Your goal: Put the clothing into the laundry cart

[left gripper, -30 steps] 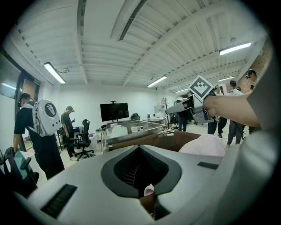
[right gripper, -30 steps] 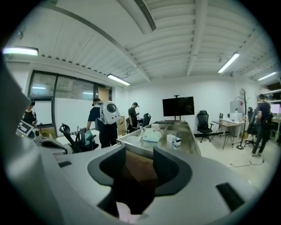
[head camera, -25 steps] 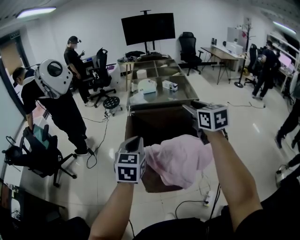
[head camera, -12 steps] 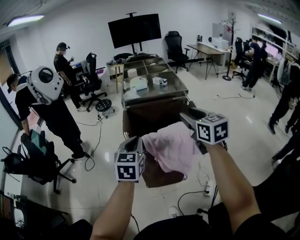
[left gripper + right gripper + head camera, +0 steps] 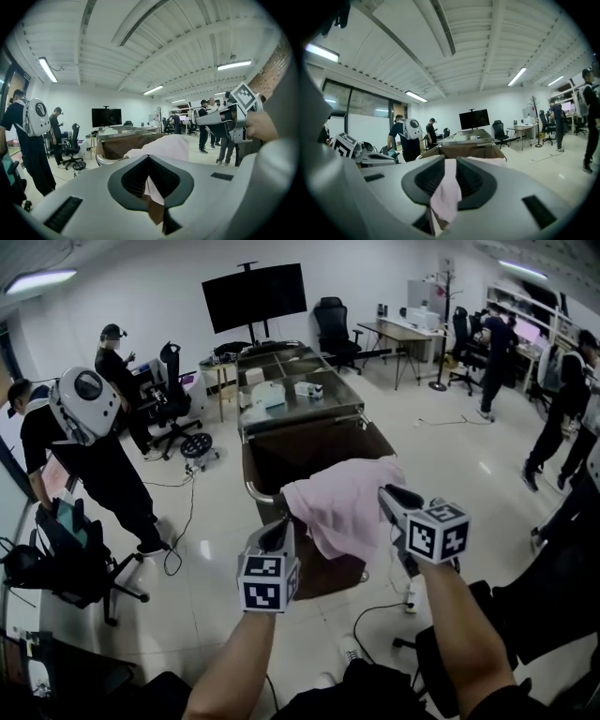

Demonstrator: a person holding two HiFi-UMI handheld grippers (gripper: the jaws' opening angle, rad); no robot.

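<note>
Clothing (image 5: 345, 502) of pink fabric hangs in the air, stretched between the two tongs. In the head view it covers the near end of the laundry cart (image 5: 314, 442) and has not yet been lowered into it.

Left tongs (image 5: 279, 524): closed on the left edge of the clothing. The left gripper view shows a fold of the fabric (image 5: 161, 145) pinched at the tips (image 5: 149, 158).

Right tongs (image 5: 390, 493): jaws have just been closing and now clamp the right edge. The right gripper view shows a pink strip (image 5: 446, 190) running between the jaws (image 5: 450, 161) and hanging out below them.

The laundry cart is a deep brown bin with a metal rim, standing open. No object lies between the clothing and the opening.

Directly behind the cart stands a steel desk (image 5: 323, 409) that carries several white items. A large dark screen (image 5: 255, 296) stands behind the desk.

At left, a person with a white backpack (image 5: 86, 404) stands near a black chair (image 5: 66, 563). More people and office chairs occupy the far side of the room.

The floor (image 5: 206, 606) is pale and glossy, with black cables (image 5: 375, 615) running across it near the cart.
</note>
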